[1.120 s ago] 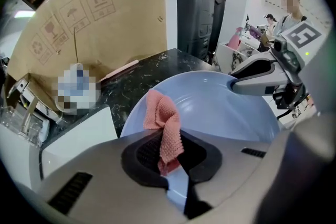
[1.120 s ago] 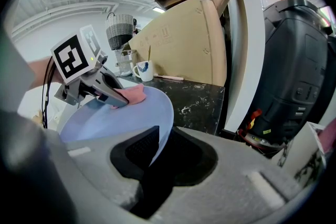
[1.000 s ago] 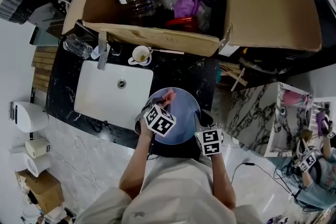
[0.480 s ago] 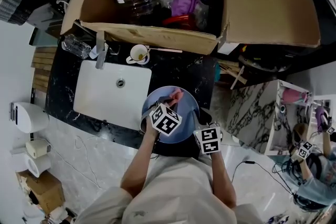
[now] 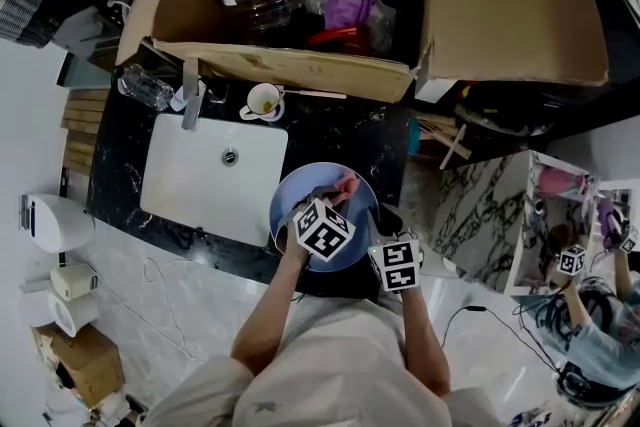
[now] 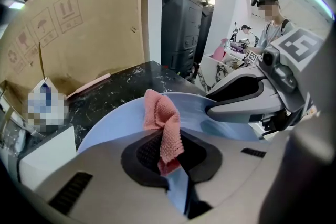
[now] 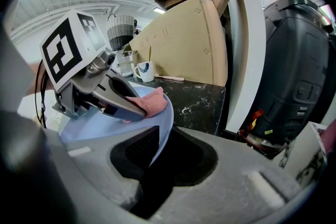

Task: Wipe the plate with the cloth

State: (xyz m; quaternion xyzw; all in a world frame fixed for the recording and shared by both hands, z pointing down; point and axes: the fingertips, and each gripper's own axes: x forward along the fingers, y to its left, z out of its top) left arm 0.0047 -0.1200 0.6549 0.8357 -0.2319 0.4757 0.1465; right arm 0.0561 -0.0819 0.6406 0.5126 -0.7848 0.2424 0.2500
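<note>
While right gripper [image 7: 155, 157] grips plate [image 5: 290, 200], left gripper [image 6: 170, 165] pinching cloth [image 6: 165, 123], lengthwise toward box [image 5: 500, 5]

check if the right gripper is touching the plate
Touching. The right gripper view shows the rim of the plate running between the jaws of the right gripper, which are shut on it.

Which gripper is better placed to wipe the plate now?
Left. The left gripper pinches the cloth, which lies on the plate; the right gripper clamps the plate's rim.
</note>
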